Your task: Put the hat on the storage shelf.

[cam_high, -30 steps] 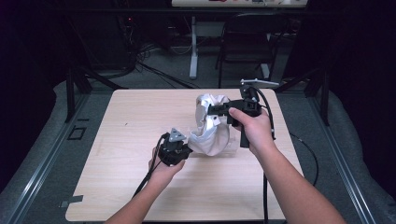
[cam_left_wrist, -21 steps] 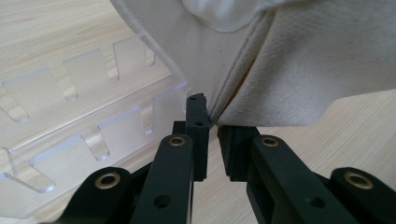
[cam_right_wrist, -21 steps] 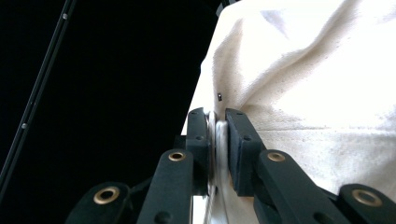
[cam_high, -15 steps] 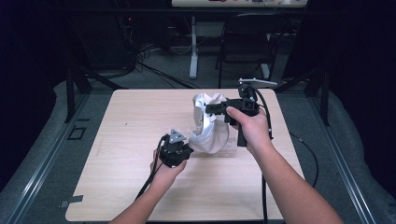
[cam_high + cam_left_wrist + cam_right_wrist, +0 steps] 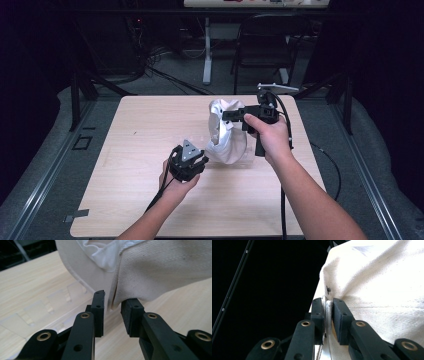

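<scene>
Left tongs point(image 5: 112, 305) have just opened off the bag point(image 5: 226, 134) hem; right tongs point(image 5: 327, 315) pinch its rim.

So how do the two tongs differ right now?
The right tongs are shut on the edge of the white cloth bag, holding it up off the table; the left tongs have just been opening, with a gap at the bag's lower fold. The right ones sit high, the left ones low. Both are black and hand-held.
</scene>
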A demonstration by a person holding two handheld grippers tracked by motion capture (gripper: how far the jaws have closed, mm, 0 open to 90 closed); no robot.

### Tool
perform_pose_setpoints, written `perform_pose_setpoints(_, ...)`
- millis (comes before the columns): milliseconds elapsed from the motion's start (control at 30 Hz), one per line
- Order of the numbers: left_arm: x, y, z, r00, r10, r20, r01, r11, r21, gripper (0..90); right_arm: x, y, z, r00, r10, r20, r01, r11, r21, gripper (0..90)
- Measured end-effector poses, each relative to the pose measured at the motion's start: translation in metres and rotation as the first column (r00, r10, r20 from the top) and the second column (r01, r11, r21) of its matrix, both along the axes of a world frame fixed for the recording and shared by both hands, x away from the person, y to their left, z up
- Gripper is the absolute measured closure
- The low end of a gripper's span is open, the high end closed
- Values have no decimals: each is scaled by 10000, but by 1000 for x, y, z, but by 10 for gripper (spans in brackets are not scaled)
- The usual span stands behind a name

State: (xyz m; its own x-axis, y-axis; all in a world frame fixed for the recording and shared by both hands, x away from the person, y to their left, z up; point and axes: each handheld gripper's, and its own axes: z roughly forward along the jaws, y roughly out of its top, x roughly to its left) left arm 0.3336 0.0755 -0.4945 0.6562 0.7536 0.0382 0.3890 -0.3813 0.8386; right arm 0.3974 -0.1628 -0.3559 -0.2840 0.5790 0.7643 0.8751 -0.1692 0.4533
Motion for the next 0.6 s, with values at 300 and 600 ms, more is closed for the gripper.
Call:
perform_pose_setpoints(300, 3, 0, -2, 9996, 109, -274, -110, 9999, -46, 848, -3, 3, 0, 10000, 35, 88, -35, 10000, -52, 769)
perform_pose_setpoints(600, 16, 8, -6, 9870, 245, -1591, -274, 9995, -157, 864, -8, 2, 3, 9993, 222, 308, -232, 9992, 335, 704)
